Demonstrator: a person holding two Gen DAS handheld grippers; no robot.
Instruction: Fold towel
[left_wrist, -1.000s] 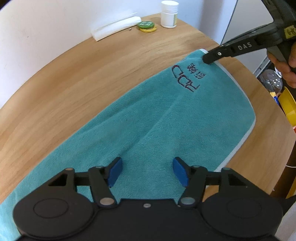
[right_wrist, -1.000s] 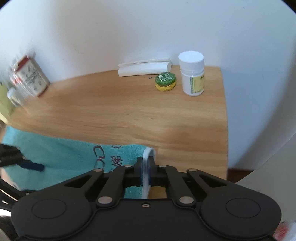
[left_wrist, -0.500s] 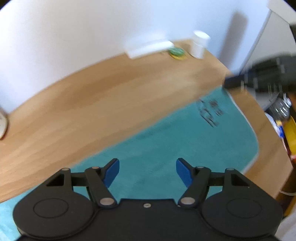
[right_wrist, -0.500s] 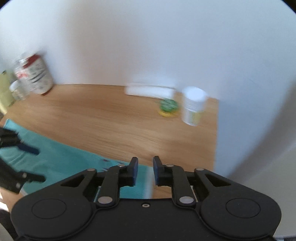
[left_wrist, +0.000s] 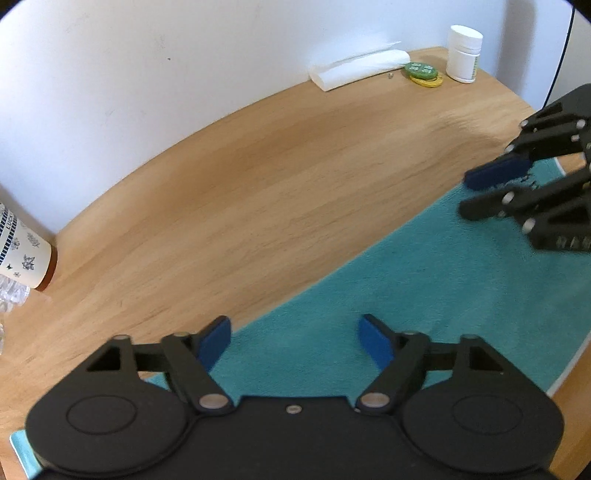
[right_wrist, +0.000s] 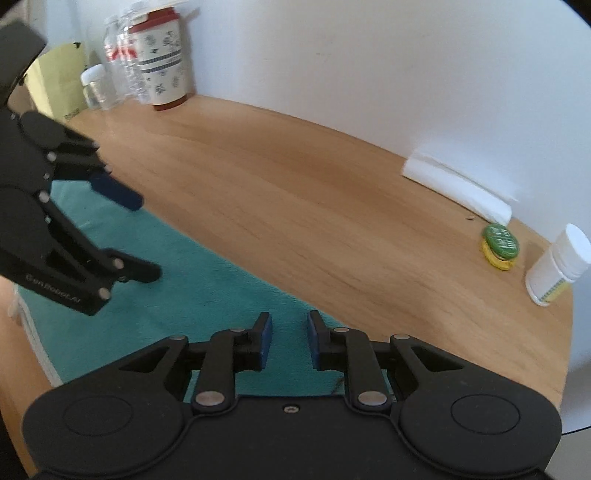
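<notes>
Both tongs hang free over the teal towel (left_wrist: 424, 295), which lies flat along the near edge of the worktop (left_wrist: 295, 177). Your left tongs (left_wrist: 295, 338) have just spread wide; your right tongs (right_wrist: 287, 338) stand slightly parted, nothing between either pair. For the next fold, pinch matching corners and keep the edges aligned. "GenRobot.AI" reads on the left tongs' body.
</notes>
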